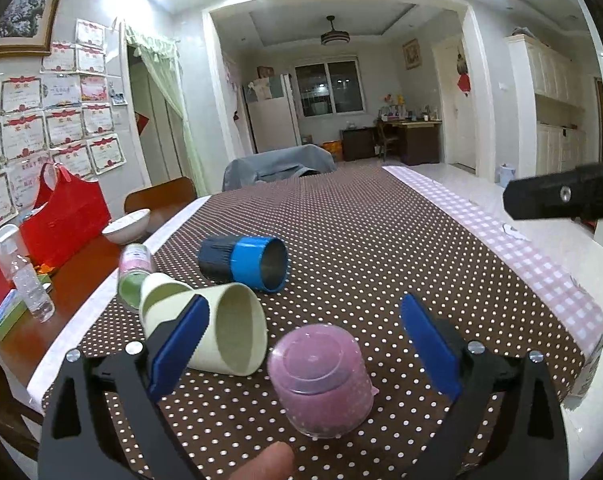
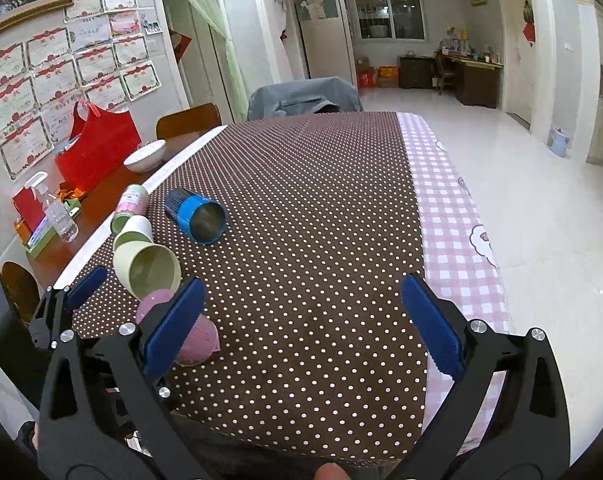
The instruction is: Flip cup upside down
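A translucent pink cup (image 1: 320,380) stands upside down on the dotted brown tablecloth (image 1: 361,240), between the open fingers of my left gripper (image 1: 301,344), which does not touch it. A cream cup (image 1: 217,328) lies on its side just left of it. A blue cup (image 1: 245,262) lies on its side further back. My right gripper (image 2: 301,328) is open and empty over the cloth, right of the cups. The pink cup (image 2: 197,340) shows partly behind its left finger, with the cream cup (image 2: 147,270) and blue cup (image 2: 197,216) beyond.
A pink-and-green cup (image 1: 133,276) lies at the cloth's left edge. A spray bottle (image 1: 25,276), red bag (image 1: 67,224) and white bowl (image 1: 127,226) sit on the wooden table at left. The table's right edge, with pink checked cloth (image 2: 453,216), drops to the floor.
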